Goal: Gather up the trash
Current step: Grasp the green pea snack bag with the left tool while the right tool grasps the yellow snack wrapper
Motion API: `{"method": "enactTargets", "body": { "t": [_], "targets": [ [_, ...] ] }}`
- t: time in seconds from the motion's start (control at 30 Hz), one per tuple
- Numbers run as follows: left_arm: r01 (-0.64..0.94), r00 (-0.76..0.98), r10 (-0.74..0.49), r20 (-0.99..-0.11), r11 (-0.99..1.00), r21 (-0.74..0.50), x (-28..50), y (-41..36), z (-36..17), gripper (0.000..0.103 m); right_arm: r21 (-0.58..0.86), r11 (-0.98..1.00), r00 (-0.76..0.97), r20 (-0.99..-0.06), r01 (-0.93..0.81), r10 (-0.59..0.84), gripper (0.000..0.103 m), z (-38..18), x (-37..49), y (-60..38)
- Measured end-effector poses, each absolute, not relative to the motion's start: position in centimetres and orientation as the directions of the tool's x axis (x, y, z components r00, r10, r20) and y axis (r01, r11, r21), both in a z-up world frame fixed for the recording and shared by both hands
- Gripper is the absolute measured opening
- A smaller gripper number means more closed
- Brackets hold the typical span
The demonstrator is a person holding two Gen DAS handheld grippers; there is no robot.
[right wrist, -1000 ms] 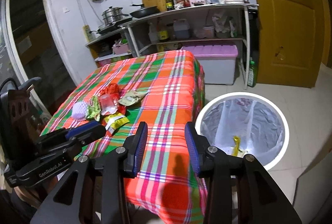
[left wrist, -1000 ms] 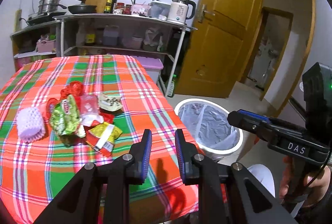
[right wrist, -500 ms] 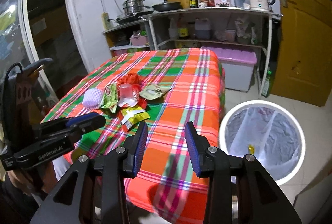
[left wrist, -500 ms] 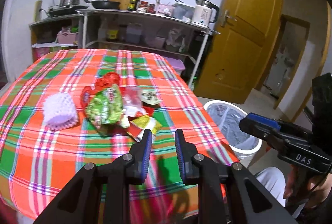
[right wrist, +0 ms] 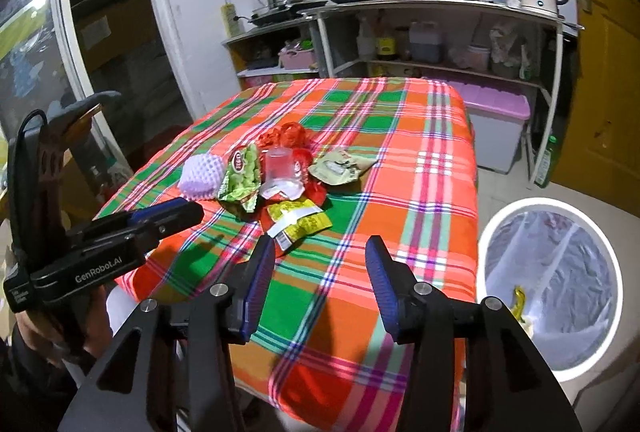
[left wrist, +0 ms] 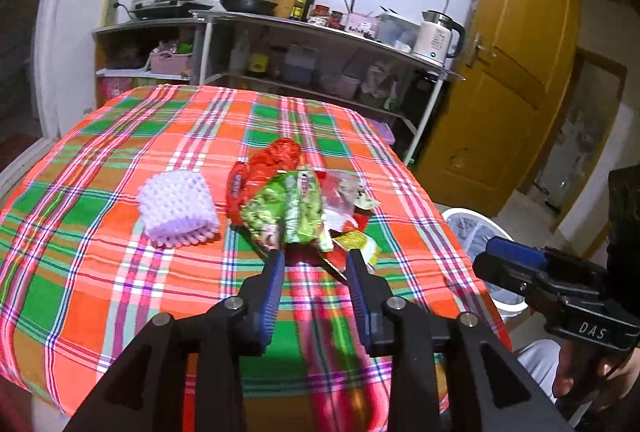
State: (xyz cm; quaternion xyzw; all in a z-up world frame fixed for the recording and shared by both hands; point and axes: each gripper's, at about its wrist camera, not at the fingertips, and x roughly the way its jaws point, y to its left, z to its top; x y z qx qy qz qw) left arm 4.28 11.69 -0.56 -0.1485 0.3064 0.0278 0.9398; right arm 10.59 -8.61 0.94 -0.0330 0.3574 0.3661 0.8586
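Both sets of tongs are opening with nothing between them: the left tongs (left wrist: pixel 316 258) at lower centre, the right tongs (right wrist: pixel 320 246) likewise. Since a second ago they have closed in on the wrapper pile, whose yellow sachet (right wrist: pixel 298 222) and green snack bag (left wrist: pixel 286 210) now lie just beyond their tips on the worktop (left wrist: pixel 100 272). A pickup looks imminent. The lined bin (right wrist: pixel 550 274) waits at right.

Left tongs (left wrist: pixel 316 264): black angular arms, silver screws, blue ribbed pads, white "GenRobot.AI" lettering on the side, black cable looping at the back. Right tongs (right wrist: pixel 320 252): same build, "DAS" marking, blue-tipped.
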Motion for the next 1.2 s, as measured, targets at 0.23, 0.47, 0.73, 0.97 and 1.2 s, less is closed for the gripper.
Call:
{"method": "enactTargets", "body": {
  "t": [0.23,0.47,0.73,0.97,1.2],
  "targets": [
    [-0.169,0.804,-0.032,-0.594,0.945,-0.280,5.3,12.8,-1.2,0.045,0.202,0.723,0.459,-0.653,-0.661,0.602,0.048,0.4,11.0,-7.5],
    [-0.169,0.801,-0.031,-0.598,0.947,-0.274,7.3,12.9,-1.9,0.049,0.200,0.736,0.457,-0.671,-0.646,0.584,0.048,-0.1,12.0,-7.2],
    [-0.165,0.784,-0.028,-0.620,0.954,-0.251,9.6,12.7,-3.1,0.037,0.210,0.737,0.438,-0.688,-0.643,0.579,0.048,-1.1,13.3,-6.6],
    [-0.154,0.789,-0.024,-0.614,0.960,-0.236,9.8,12.7,-3.2,0.024,0.220,0.720,0.413,-0.693,-0.659,0.590,0.048,-1.9,14.4,-5.4],
    [-0.167,0.809,-0.011,-0.587,0.954,-0.248,8.5,13.7,-2.2,0.021,0.211,0.692,0.391,-0.697,-0.690,0.602,0.058,-2.6,15.2,-3.6]
  ]
}}
